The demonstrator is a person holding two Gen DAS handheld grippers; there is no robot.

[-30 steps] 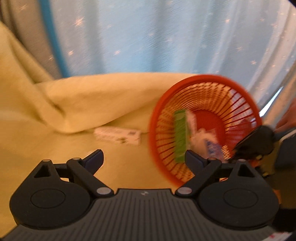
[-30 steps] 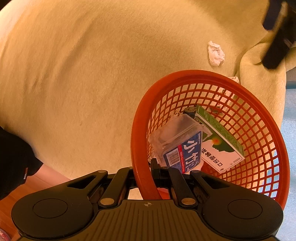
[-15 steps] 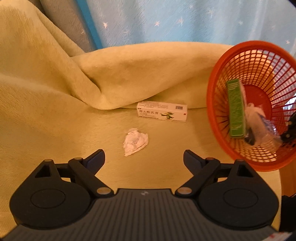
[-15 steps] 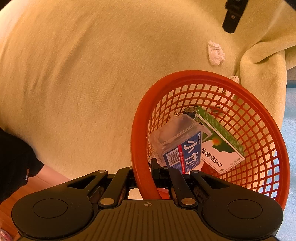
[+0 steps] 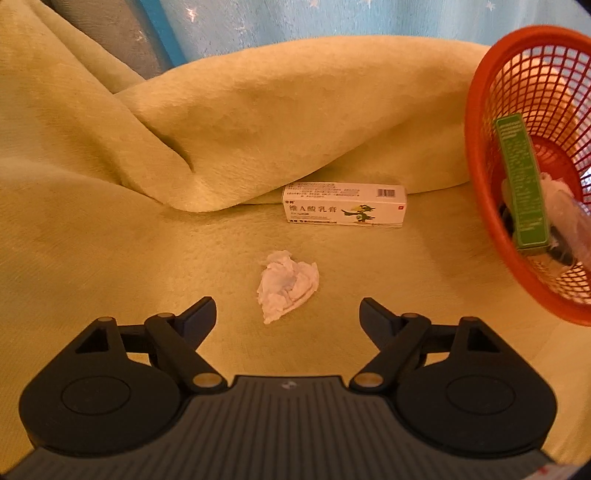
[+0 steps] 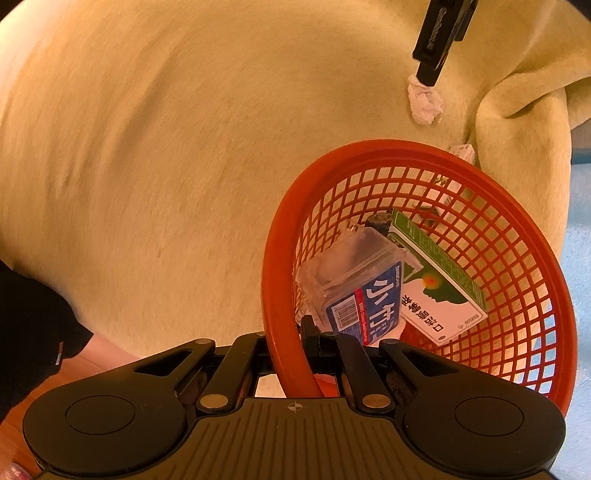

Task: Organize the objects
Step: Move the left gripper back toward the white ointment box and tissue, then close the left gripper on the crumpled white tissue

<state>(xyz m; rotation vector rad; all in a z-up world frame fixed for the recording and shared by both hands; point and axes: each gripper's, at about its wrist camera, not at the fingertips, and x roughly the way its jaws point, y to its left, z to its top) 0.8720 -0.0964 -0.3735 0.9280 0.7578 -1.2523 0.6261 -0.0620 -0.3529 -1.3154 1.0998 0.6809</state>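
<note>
A yellow-green blanket (image 5: 110,229) covers the whole surface and rises in a thick fold at 12 o'clock in the left wrist view, with a blue starred curtain (image 5: 332,22) behind it. An orange basket (image 6: 517,280) hangs tilted, its rim pinched between the closed fingers of the right gripper (image 6: 295,343); in the left wrist view it sits at 3 o'clock. Inside it lie a green-and-white box (image 6: 439,295), a clear case with a blue label (image 6: 354,280) beside it, and a small dark item behind them, too hidden to name. The left gripper (image 5: 287,314) is spread wide and holds nothing. At its 12 o'clock, just ahead of the fingertips, lies a crumpled tissue (image 5: 286,286) on the blanket. Beyond that, against the foot of the fold, lies a long white box (image 5: 345,208) with a green bird on it.
</note>
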